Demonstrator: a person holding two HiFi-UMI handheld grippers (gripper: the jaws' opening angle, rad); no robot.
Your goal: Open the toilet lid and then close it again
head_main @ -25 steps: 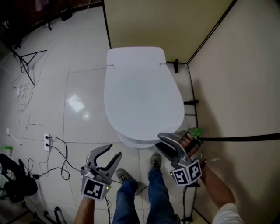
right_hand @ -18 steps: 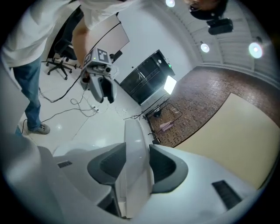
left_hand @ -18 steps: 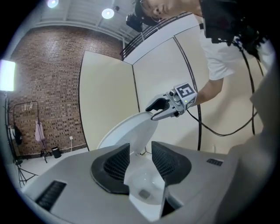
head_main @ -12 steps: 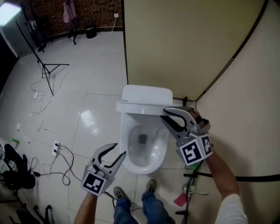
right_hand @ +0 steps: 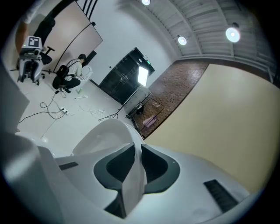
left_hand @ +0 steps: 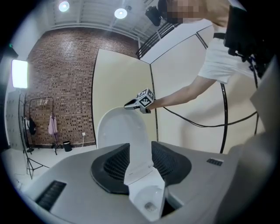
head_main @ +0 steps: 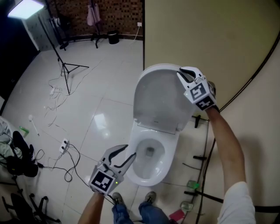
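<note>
Toilet lid (head_main: 159, 103) is standing raised above the bowl (head_main: 164, 168), with the right gripper (head_main: 183, 73) pinching its top edge.
The right gripper's jaws have just been closing and are clamping the lid's rim. The left gripper (head_main: 128, 152) is hovering by the bowl's front, jaws slightly apart and empty.

Bright, even indoor light. A studio light panel (head_main: 24, 8) glares at top left, reflected on the glossy floor (head_main: 99, 120). Both gripper views are fisheye with dark corners; the toilet lid (right_hand: 131, 183) blurs close up.
</note>
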